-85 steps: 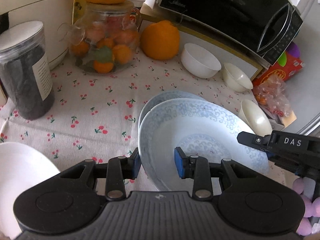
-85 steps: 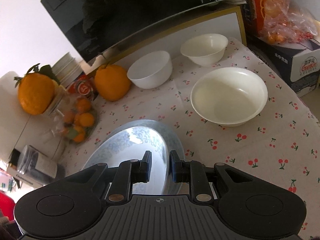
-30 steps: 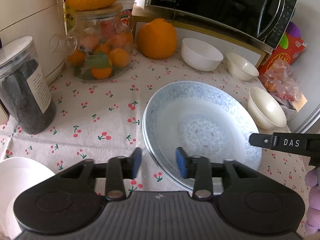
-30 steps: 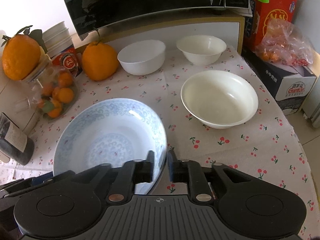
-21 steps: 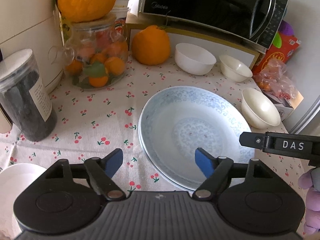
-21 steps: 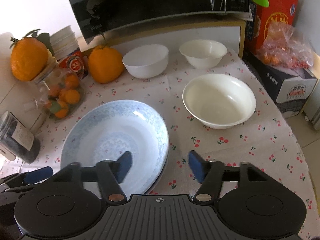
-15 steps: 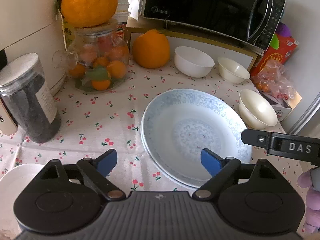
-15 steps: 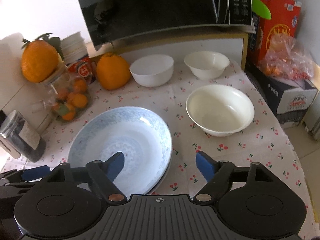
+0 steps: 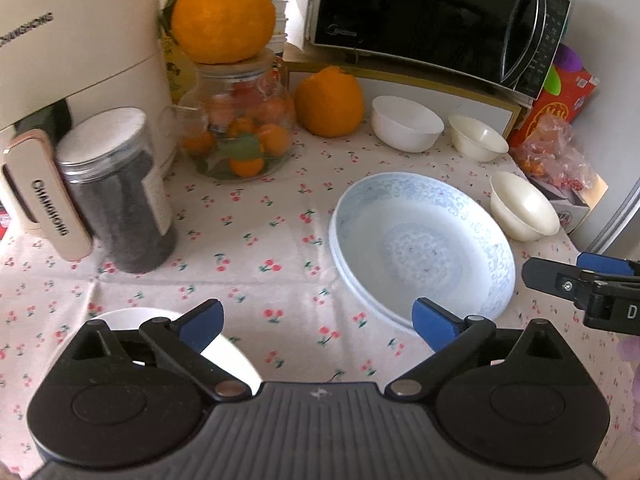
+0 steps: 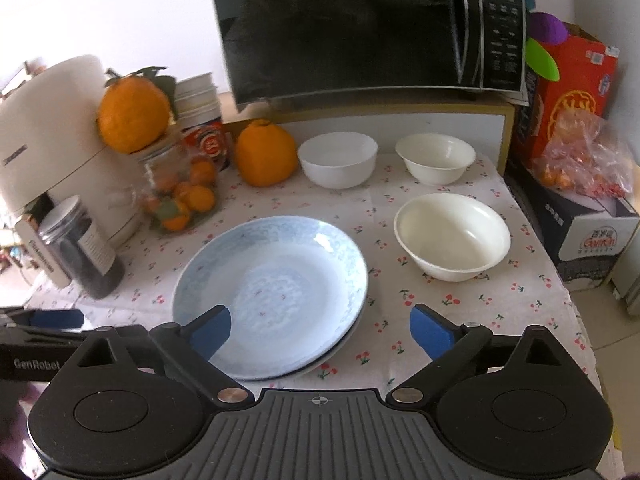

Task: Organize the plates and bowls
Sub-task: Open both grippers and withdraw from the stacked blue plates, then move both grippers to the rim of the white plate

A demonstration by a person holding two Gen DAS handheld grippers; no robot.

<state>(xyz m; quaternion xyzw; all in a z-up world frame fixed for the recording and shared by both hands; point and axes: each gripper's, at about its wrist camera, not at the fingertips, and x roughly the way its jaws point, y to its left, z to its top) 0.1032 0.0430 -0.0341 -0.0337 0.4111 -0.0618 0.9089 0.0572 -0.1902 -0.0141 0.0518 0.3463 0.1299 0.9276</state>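
Two blue-patterned plates (image 9: 424,248) (image 10: 272,292) lie stacked on the cherry-print cloth. My left gripper (image 9: 318,322) hovers back from their near left rim, its jaws opening wide, with only cloth between them. My right gripper (image 10: 320,331) hangs over the stack's near right rim, jaws opening, pads clear of the plates. A white bowl (image 10: 338,158) and a small cream bowl (image 10: 436,158) stand at the back. A larger cream bowl (image 10: 452,236) sits right of the plates. A white dish (image 9: 224,356) is half hidden under my left gripper.
A black microwave (image 10: 360,28) on a shelf closes off the back. A fruit jar (image 9: 236,136) with an orange on top, a loose orange (image 9: 330,102), a dark jar (image 9: 116,196) and a cream appliance (image 9: 80,40) fill the left. A red box (image 10: 568,92) and the table edge bound the right.
Both grippers let go of the top plate's rim, opened wide, and drew back and up. The plate now rests flat on the lower one.
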